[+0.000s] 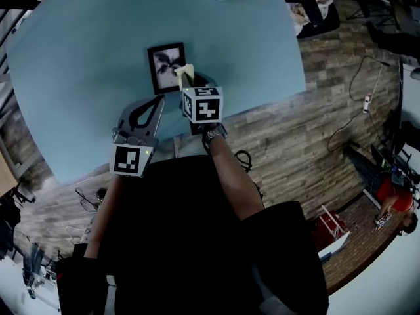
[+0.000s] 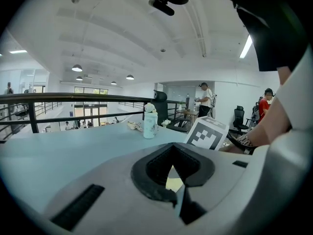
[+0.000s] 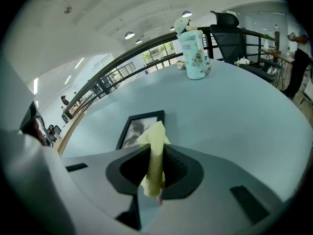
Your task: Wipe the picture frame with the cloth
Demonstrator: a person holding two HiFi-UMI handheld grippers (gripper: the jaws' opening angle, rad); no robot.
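two grippers are over the blue table [image 1: 79, 58]. the right gripper [image 1: 189, 82] is closed tight on the yellow cloth [image 1: 184, 72], and in the right gripper view a folded bit of cloth [image 3: 155, 146] sticks out past the jaws like a little flag. the picture frame [image 1: 166, 66] lies flat on the table just ahead of this gripper, with the cloth tip over its near corner; i cannot tell if the cloth touches it yet. the left gripper [image 1: 157, 104] sits beside the right one and a bit further back, and the frame is ahead of it and to its right. its jaws are pressed together with nothing in them, as the left gripper view shows [image 2: 173, 180]. i think the cloth is soft, light and floppy, so it should be held by a thick fold, the way it is now, or it may slip out. the frame [image 3: 134, 131] looks thin, stiff and light, with a shiny front that may be glass, so it could slide or crack; it would be best held at its dark edge by the empty gripper while the cloth rubs softly. a pale bottle [image 3: 194, 53] stands far ahead of the grippers and has small drawings on it, but no words i can read. the cubes on the grippers show only black and white squares, and the frame shows no writing
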